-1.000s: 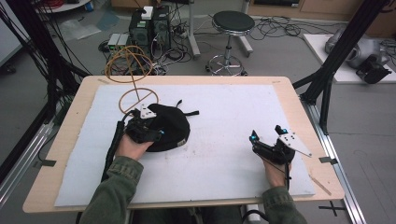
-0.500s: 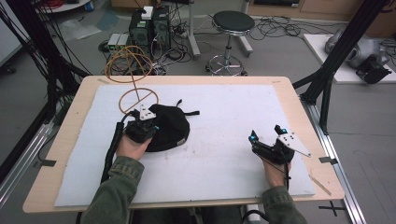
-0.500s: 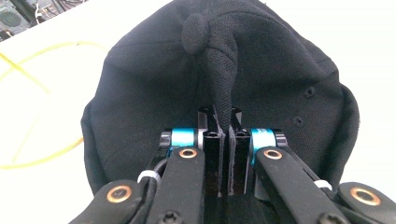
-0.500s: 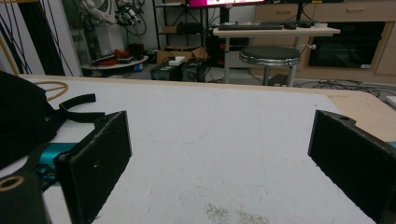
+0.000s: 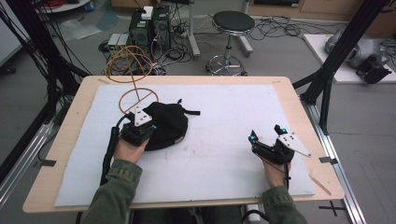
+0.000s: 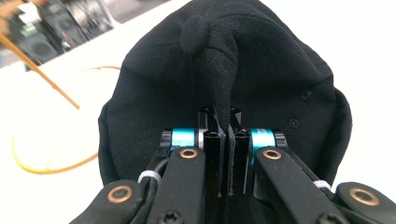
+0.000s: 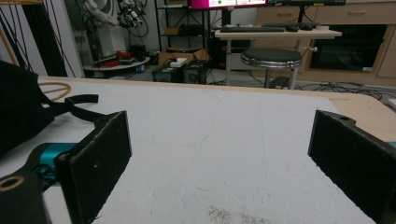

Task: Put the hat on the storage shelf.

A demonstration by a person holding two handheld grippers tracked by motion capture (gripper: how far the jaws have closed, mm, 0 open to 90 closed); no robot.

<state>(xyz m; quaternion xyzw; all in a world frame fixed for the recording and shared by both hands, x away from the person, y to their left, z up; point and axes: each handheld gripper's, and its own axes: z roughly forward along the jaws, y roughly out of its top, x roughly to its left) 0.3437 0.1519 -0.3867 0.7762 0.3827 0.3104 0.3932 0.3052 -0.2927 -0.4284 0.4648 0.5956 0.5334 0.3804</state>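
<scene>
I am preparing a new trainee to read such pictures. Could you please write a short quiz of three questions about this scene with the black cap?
1. True or false: the left hand-held gripper is closed on a pinched fold of the black fabric cap.
2. How do the jaws of the right hand-held gripper stand? A) wide apart with nothing between them B) closed on the cap's strap C) closed on a cable
3. Fill in: the right hand-held gripper is over the ____ mat covering the wooden table.

Key: 1 true. 2 A. 3 white.
</scene>
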